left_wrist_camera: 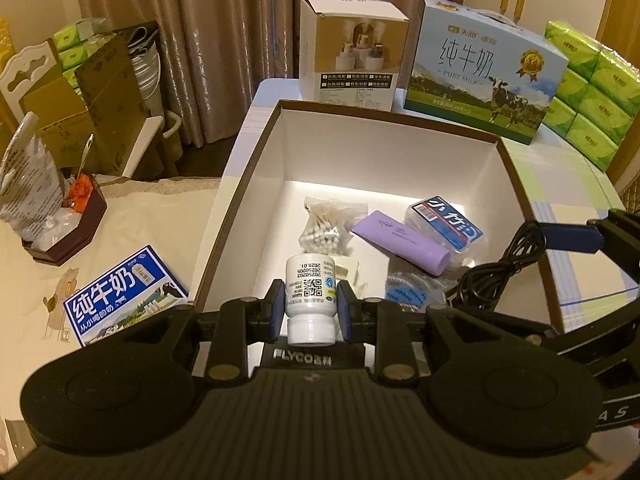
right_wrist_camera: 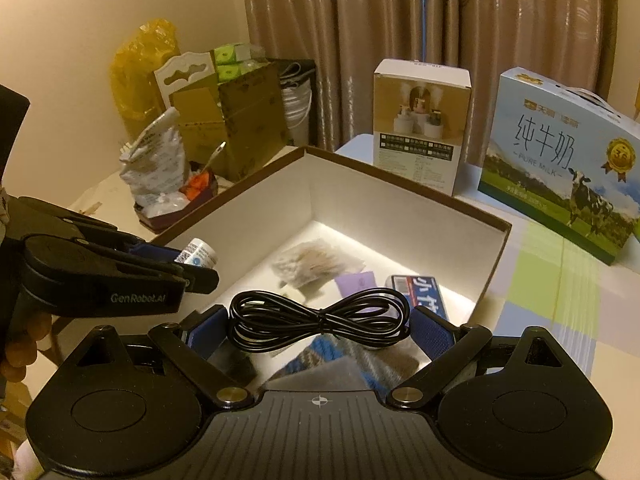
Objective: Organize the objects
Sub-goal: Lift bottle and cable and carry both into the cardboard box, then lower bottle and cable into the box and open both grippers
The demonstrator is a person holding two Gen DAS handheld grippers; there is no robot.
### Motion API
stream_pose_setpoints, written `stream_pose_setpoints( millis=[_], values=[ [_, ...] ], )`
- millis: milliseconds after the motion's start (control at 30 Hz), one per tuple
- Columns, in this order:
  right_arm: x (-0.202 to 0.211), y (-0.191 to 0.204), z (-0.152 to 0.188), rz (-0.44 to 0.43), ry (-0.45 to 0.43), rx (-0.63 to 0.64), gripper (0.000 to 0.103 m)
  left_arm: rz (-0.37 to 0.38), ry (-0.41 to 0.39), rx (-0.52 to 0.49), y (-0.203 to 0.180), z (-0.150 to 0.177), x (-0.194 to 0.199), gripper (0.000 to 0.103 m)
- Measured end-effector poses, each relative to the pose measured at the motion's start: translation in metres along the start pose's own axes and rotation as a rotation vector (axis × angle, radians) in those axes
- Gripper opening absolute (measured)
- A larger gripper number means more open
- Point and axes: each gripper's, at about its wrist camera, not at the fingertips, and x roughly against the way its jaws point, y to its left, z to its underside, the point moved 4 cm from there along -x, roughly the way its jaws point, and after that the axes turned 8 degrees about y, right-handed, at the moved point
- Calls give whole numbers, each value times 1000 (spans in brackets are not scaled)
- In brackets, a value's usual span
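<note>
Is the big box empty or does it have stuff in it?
Not empty. The open box holds cotton swabs, a purple tube and a blue packet.

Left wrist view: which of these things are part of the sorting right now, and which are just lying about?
In the job:
- white bottle, clamped in left gripper
- coiled black cable, in right gripper
- open box
- cotton swabs, purple tube

Lying about:
- milk carton
- humidifier box
- green tissue packs
- blue milk pack
</note>
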Motion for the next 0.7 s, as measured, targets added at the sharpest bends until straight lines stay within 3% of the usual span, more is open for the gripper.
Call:
stream_pose_setpoints(
  millis=[567, 700],
  values=[
    [-32, -14, -15, 24, 36, -7, 94, 9, 38, -36, 5, -27, -42, 23],
    [-34, -14, -15, 26, 39, -7, 94, 11, 30, -43, 4, -29, -43, 36]
  ],
)
